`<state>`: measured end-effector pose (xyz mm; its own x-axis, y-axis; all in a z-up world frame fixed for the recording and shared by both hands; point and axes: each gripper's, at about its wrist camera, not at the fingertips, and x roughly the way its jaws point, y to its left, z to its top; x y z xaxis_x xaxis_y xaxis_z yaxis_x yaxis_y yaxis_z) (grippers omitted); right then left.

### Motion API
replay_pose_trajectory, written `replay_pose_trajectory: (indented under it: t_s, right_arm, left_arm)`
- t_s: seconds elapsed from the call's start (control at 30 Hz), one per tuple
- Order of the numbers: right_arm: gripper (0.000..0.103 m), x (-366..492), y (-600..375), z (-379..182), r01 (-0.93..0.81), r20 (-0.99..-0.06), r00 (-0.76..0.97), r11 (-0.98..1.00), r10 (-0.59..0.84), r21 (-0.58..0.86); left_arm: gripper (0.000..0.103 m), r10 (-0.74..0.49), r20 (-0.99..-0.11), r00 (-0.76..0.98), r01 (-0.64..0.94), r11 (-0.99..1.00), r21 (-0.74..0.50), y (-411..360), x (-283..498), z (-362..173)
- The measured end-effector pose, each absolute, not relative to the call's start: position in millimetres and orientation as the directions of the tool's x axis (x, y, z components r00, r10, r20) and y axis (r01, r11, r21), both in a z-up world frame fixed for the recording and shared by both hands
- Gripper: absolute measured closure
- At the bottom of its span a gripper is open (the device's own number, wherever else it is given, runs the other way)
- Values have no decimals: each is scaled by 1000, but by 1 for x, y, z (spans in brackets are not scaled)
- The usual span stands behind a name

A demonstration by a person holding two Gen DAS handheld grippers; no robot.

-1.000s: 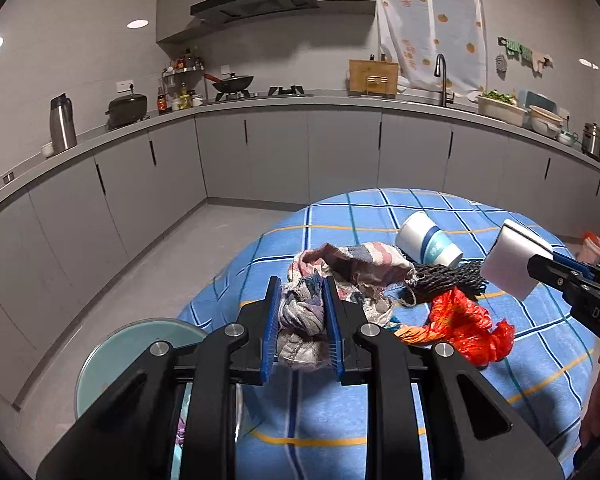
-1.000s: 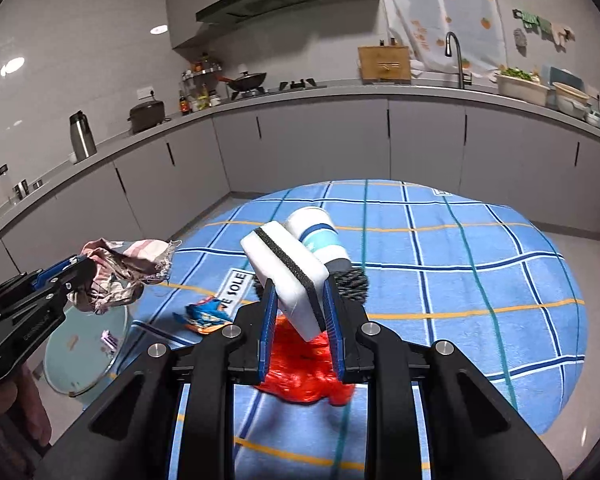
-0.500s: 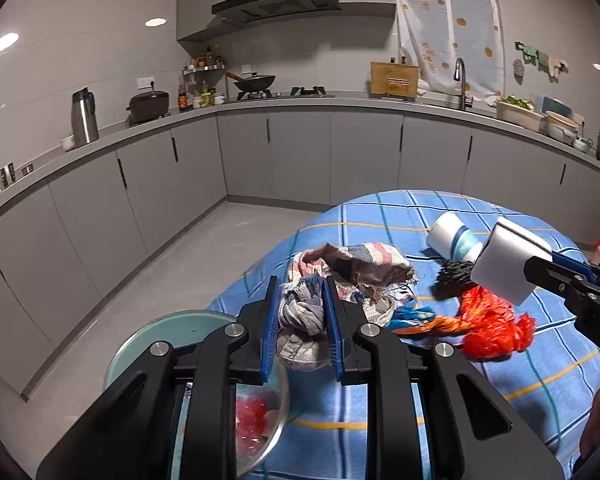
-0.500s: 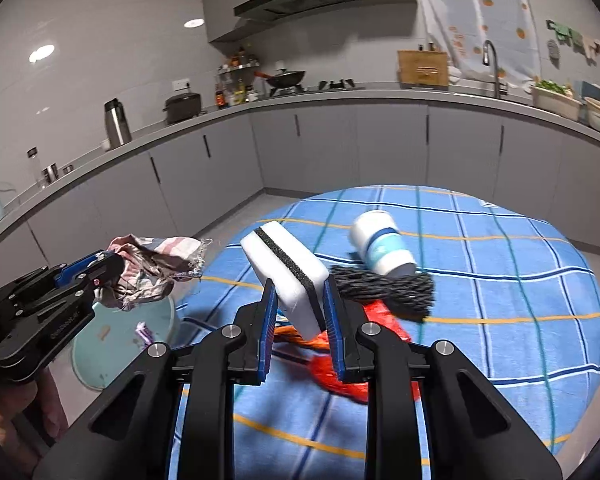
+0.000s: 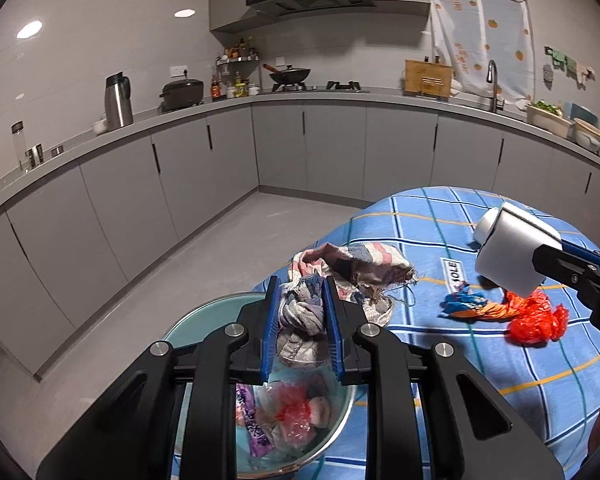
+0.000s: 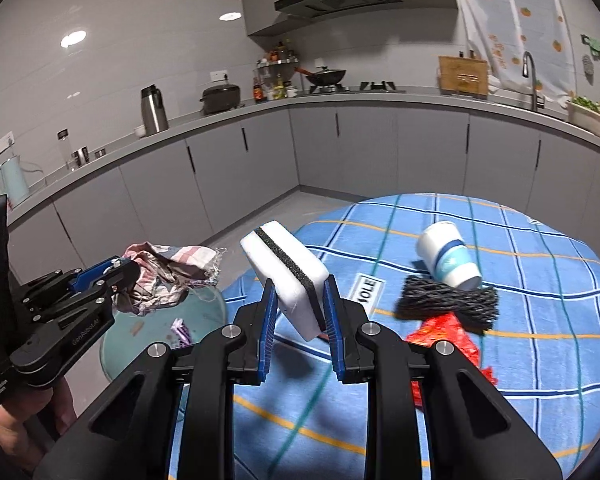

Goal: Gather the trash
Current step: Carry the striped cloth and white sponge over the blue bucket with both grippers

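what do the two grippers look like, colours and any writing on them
Both are matte black angular frames with silver round bolts and blue ribbed pads lining the two fingers. The left gripper shows small white lettering along its side in the right wrist view, roughly "GenRobot.AI". The right gripper looks the same build. No cables visible; a bare hand holds the left one.
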<state>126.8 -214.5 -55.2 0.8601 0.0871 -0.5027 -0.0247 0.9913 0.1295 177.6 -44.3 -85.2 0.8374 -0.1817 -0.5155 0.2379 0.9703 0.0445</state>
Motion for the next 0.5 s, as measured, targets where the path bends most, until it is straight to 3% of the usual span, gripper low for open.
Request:
replay_pose_trajectory:
  t_s: [0.5]
  right_arm:
    - [79, 154, -156, -57, -149, -514, 837, 982, 189, 118]
  left_arm:
    - [81, -106, -533, 840, 152, 988, 42, 2, 182, -91]
